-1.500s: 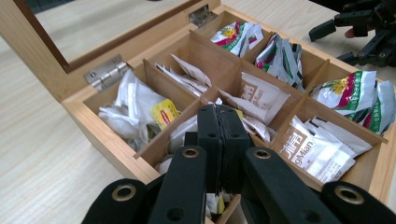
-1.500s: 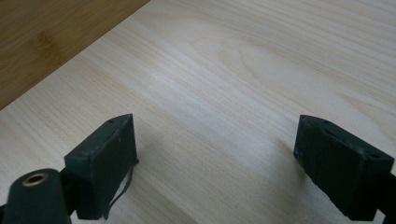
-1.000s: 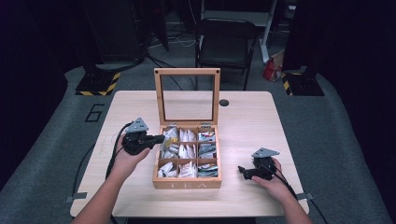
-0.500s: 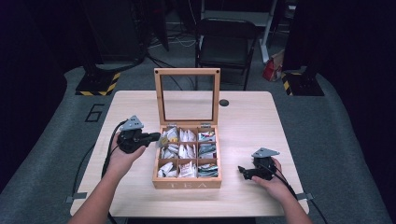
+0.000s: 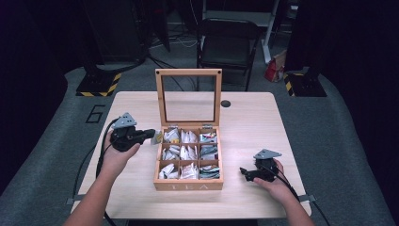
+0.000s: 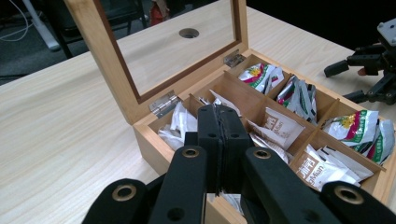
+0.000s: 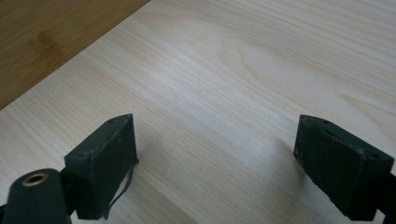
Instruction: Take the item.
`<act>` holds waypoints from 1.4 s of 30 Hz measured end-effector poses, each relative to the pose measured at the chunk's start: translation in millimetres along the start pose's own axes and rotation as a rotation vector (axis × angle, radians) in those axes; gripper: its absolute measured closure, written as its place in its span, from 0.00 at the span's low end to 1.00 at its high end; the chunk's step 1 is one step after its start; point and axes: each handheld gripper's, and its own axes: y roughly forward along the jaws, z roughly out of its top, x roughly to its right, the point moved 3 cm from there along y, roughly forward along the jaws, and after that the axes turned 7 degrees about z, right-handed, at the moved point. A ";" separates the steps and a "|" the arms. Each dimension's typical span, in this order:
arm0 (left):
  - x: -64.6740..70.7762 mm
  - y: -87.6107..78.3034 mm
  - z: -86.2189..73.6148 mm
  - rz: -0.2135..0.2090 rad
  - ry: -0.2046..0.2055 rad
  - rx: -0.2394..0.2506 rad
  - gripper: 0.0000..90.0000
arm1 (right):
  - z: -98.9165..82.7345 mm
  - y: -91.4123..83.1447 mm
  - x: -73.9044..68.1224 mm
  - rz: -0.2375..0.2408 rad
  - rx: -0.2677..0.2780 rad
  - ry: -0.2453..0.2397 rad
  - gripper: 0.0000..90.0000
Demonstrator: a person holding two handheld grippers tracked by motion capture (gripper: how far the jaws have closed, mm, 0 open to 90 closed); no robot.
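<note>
So the wooden tea box sits about mid-bench, closer to the front edge, with its glass lid standing straight up at the back. All six compartments are stuffed with tea bags. The left gripper hovers just off the box's back left corner, clenched on a single tea bag that pokes out past its tips, right next to the box wall. In the left gripper view the black jaws are pressed tight together above the box's near compartments, and a sliver of the packet peeks out underneath them. The right gripper rests low on the bench near the front right corner, well apart from the box, jaws spread wide with nothing but bare wood between them.
</note>
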 end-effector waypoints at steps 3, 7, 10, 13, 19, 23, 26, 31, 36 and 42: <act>-3.4 -3.2 0.4 0.012 -0.012 0.010 0.99 | 0.0 0.0 0.0 0.000 0.000 0.000 0.14; -7.6 -7.7 1.2 0.018 -0.019 0.011 0.99 | 0.0 0.0 -0.1 0.000 0.001 0.001 0.14; -10.7 -10.7 1.1 0.024 -0.032 0.020 0.99 | 0.0 0.0 0.0 0.000 0.000 0.001 0.14; -14.7 -13.9 0.2 0.034 -0.037 0.020 0.99 | 0.0 0.0 0.0 0.000 0.001 0.001 0.14; -21.6 -20.2 -1.0 0.049 -0.048 0.029 0.99 | 0.0 0.0 -0.1 0.000 0.000 0.001 0.14; -26.1 -25.0 -1.3 0.062 -0.054 0.032 0.99 | 0.0 0.0 0.0 0.000 0.000 0.001 0.14; -29.7 -29.1 -1.7 0.073 -0.062 0.039 0.99 | 0.0 0.0 -0.1 0.000 0.000 0.001 0.14; -36.6 -35.6 -3.4 0.095 -0.077 0.048 0.99 | 0.0 0.0 0.0 0.000 0.000 0.001 0.14; -43.0 -41.4 -5.8 0.111 -0.083 0.042 0.99 | 0.0 0.0 -0.1 0.000 0.000 0.001 0.14; -50.5 -47.9 -7.6 0.133 -0.103 0.052 0.99 | 0.0 0.0 0.0 0.000 0.001 0.001 0.14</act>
